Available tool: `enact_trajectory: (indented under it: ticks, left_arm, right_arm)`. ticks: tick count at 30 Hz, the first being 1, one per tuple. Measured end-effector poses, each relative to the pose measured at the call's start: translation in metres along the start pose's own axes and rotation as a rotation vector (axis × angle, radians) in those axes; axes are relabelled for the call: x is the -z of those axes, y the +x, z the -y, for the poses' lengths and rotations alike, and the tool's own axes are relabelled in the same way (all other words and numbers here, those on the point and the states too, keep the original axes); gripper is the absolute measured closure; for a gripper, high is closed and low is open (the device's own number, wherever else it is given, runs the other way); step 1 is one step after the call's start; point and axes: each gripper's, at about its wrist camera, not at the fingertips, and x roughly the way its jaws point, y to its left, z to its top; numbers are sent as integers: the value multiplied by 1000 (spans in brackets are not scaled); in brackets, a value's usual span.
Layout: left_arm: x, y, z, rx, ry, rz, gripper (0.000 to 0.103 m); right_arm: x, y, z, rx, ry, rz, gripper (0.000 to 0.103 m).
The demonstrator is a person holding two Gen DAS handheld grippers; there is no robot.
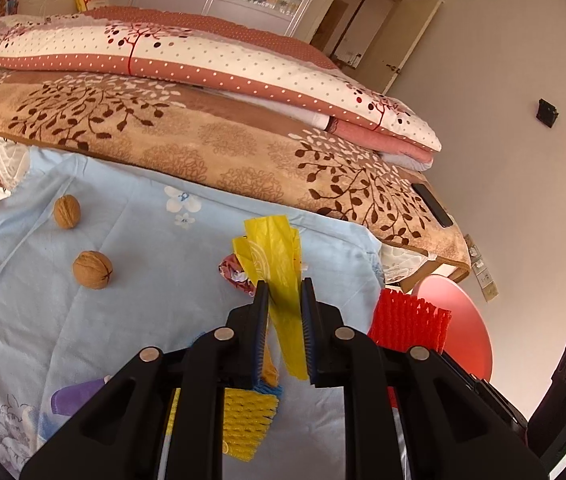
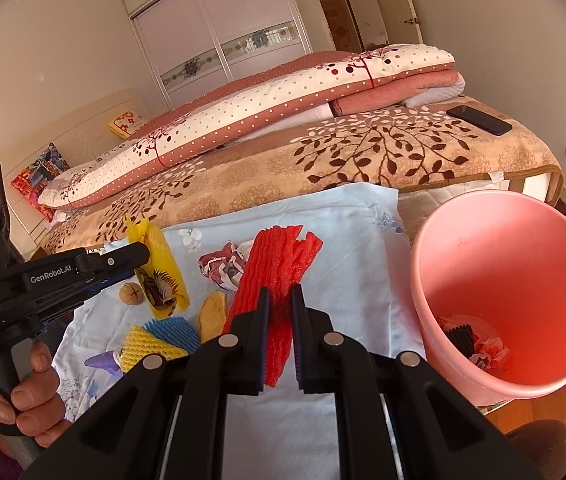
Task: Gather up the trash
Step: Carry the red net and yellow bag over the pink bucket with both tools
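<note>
Tongs (image 1: 285, 284) on yellow wrapper (image 1: 279, 256)

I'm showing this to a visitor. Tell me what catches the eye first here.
The pink bin at the bed's edge stands out, already holding some scraps. Each gripper holds bright trash above the light blue cloth: the right gripper a red foam net, the left gripper a yellow plastic wrapper. Two walnuts lie further left.

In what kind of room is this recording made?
A bedroom, most likely: a bed with a brown leaf-patterned blanket, a folded white and pink dotted quilt, and a white sliding-door wardrobe behind.
</note>
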Motion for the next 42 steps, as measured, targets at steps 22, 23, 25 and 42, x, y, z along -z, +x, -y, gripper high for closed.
enact_trajectory:
  ticks: [22,23,25,42]
  left_arm:
    - [23,-7,96,135,230,74,87]
    - [24,-6,100,140,238,71,87]
    - [27,-2,108,150,254,65,87]
    - [52,35,166,220,363,-20,87]
  right_arm:
    - [-3,-48,66,98,90,94,93]
    - [-3,-50,70,108,94,98,93]
    - [-3,-54,78,128,105,107,93]
    - [2,-71,146,250,217,131,93]
